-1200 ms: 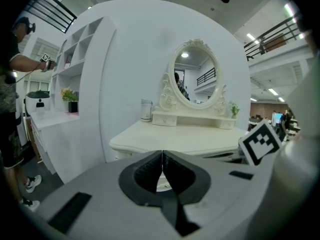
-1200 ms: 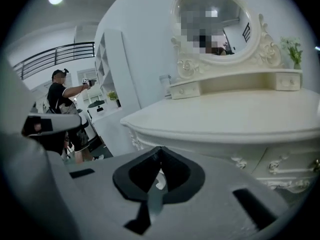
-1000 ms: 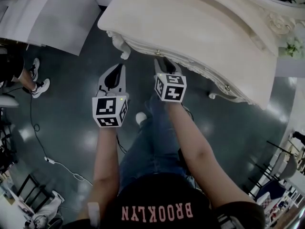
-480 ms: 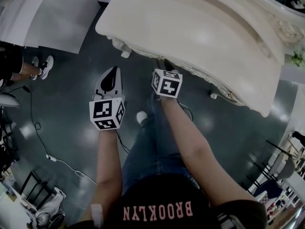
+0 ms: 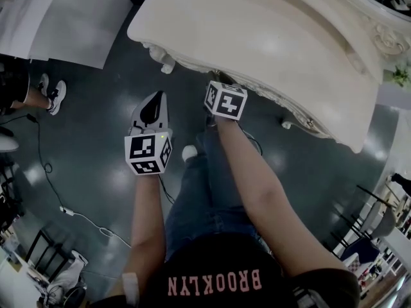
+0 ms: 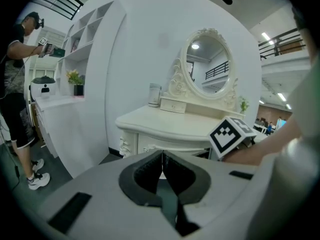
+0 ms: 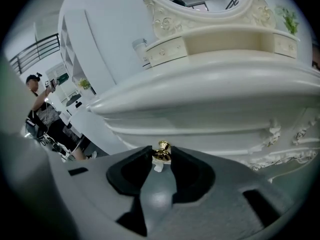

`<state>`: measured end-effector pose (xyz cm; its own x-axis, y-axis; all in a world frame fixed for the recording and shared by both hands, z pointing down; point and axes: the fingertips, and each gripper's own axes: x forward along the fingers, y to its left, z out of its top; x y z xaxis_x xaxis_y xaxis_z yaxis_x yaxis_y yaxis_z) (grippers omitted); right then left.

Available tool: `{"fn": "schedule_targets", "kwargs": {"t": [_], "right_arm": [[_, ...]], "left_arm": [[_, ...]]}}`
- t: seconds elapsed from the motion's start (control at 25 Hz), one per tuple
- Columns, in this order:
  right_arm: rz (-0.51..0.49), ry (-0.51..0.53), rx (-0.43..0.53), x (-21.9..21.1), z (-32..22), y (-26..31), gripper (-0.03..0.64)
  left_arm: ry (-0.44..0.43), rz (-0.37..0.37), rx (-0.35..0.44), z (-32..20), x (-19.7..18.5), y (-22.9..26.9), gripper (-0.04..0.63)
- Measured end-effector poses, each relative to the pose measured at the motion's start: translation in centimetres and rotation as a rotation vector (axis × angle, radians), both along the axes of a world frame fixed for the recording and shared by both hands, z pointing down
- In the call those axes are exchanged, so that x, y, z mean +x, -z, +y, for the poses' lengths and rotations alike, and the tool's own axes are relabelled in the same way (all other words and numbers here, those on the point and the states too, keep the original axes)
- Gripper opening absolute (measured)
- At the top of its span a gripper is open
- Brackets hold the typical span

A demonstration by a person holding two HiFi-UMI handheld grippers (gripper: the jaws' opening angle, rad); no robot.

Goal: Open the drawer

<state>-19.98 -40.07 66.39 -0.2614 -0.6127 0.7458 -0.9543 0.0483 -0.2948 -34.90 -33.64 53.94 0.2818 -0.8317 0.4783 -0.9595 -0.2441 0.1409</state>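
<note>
Gripping the small brass knob (image 7: pixel 162 151) under the front edge of the cream bench (image 5: pixel 270 37), the right gripper (image 7: pixel 161 158) had just been closing its jaws, which stood narrow with the knob pinched between the 2 pads. The drawer (image 7: pixel 220 134) sat shut, flush in the carved front just below the benchtop.

The pull looked best made straight back toward the person and level with the drawer's run. The gripper came at the knob from above at a slant, so a downward tug would likely slide the pads off the rounded head. A seat behind the head, on the knob's neck, would probably hold better.

The left gripper (image 6: pixel 161 159) hung empty with its jaws together, over the floor off the bench's front-left corner and clear of the drawer's path.

The benchtop carried an oval mirror (image 6: pixel 209 64) along its back edge, with a small jar (image 6: pixel 154 94) near its back-left corner. The floor (image 5: pixel 96 146) was dark and glossy, with a cable (image 5: pixel 83 220) trailing across it. Another person (image 6: pixel 15 84) stood by white shelving (image 6: pixel 85 39) to the left.
</note>
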Motion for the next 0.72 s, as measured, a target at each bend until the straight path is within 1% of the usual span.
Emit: {"fn": "schedule_targets", "kwargs": {"t": [0.24,0.4,0.72], "right_arm": [[0.002,0.006,-0.008,-0.5,1.1,0.0,0.101],[-0.005,0.019,0.005,-1.0,2.5,0.1,0.101],[-0.028,0.022,-0.013,-1.9,5.3,0.0,0.101]], "left_arm": [[-0.009,-0.004,-0.012,1.8,-0.1,-0.2,0.005],[-0.028,-0.012,0.000,2.7,-0.2,0.2,0.005],[-0.039,-0.022,0.018,5.3,-0.8,1.1,0.005]]}}
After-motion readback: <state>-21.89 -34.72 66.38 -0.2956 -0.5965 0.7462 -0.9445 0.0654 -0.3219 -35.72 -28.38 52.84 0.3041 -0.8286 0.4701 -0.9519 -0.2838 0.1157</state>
